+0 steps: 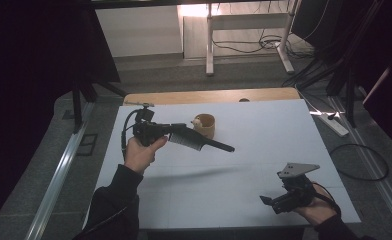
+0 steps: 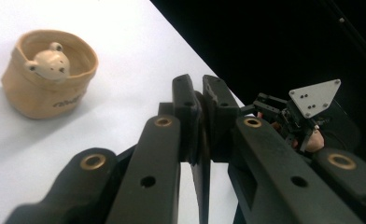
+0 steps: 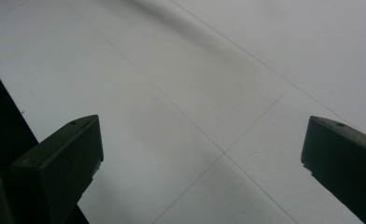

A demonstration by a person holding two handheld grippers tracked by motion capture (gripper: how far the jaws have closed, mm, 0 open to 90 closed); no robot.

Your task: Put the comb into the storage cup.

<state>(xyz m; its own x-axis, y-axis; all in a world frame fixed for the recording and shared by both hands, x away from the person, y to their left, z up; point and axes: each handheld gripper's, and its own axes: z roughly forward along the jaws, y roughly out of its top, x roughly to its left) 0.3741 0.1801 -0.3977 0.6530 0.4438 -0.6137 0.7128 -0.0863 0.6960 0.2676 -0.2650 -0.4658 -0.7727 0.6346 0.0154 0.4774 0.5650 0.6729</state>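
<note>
The table [image 1: 264, 165] has a smooth, matt white top, like laminate or paper sheeting, with a bare wooden edge at its far side. The tan pot [image 2: 36, 95] looks like soft, wrinkled matt material, with a smooth pale frog figure [image 2: 48, 65] inside. The left gripper [image 2: 200, 100] is matt black plastic with brass-coloured rivets. The comb [image 1: 196, 141] it holds looks like dark, matt plastic.

White-topped table [image 1: 264, 150], wooden far edge, 1 tan frog-faced cup [image 1: 204, 126] standing on it
</note>
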